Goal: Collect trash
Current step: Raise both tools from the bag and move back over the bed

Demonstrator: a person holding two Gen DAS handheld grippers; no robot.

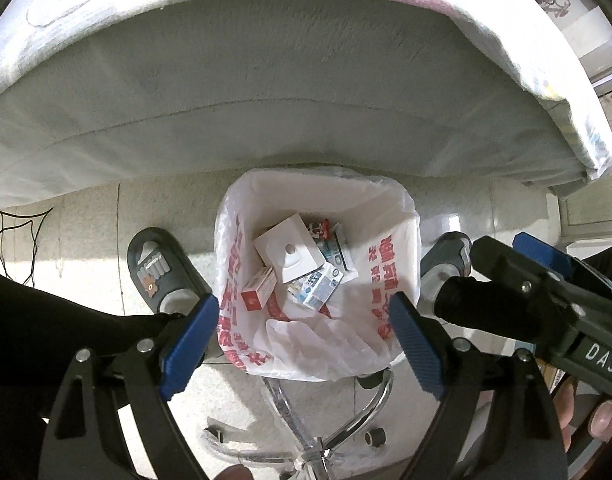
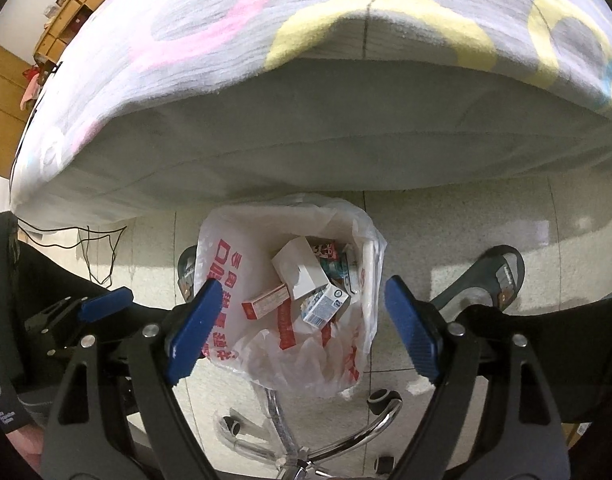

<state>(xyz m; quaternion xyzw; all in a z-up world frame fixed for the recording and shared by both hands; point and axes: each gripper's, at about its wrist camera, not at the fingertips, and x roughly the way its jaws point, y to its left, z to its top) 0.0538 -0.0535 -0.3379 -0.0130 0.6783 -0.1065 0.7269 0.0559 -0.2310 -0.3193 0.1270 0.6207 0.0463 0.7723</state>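
Drop step apparently done: left gripper [image 1: 304, 340] and right gripper [image 2: 298, 328] hang wide open and empty above the white red-printed plastic bin bag [image 1: 389, 268] of small cardboard cartons [image 1: 290, 252]; next, seek remaining litter.

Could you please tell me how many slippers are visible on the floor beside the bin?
2: one slipper left of the bin, partly behind the bag; the other slipper to its right.

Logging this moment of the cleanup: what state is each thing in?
Left gripper: open, empty, above the bin.
Right gripper: open, empty.
Bin bag: mouth open, lining the bin.
White box: in the bag, on top.
Red box: in the bag, tilted.
Blue carton: in the bag.
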